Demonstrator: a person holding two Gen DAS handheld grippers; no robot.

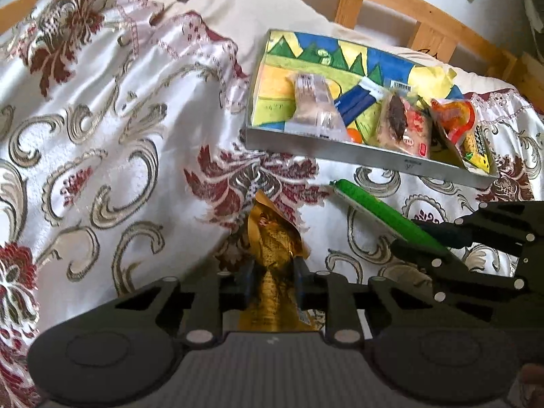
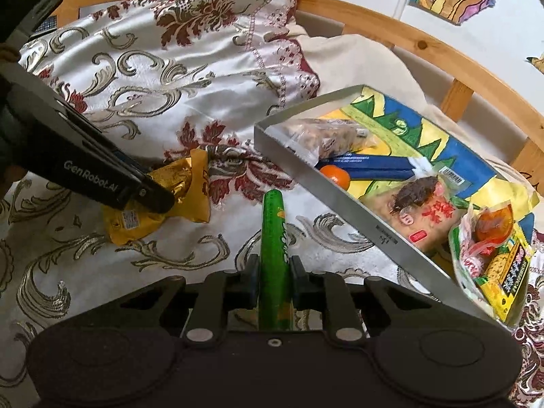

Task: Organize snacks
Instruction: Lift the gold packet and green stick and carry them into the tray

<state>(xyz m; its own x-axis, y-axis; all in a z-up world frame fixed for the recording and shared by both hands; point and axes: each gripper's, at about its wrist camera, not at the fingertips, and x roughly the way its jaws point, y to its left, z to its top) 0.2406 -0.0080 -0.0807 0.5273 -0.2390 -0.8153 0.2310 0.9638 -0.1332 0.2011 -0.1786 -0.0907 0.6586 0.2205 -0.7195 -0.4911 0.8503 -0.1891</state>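
Note:
My left gripper [image 1: 273, 267] is shut on a gold snack packet [image 1: 272, 238], just above the bedspread. In the right wrist view the same gripper [image 2: 159, 193] pinches the gold packet [image 2: 176, 200] at left. My right gripper [image 2: 274, 265] is shut on a green snack stick [image 2: 273, 238]; it also shows in the left wrist view [image 1: 418, 238] holding the green stick [image 1: 374, 209]. A shallow grey tray [image 1: 340, 151] with a colourful lining lies beyond, holding several snack packets; it also shows in the right wrist view [image 2: 340, 200].
A floral satin bedspread [image 1: 119, 119] covers the bed, bunched up high to the left. A wooden bed rail [image 1: 408, 6] curves behind the tray. A small orange fruit [image 2: 335, 176] sits in the tray.

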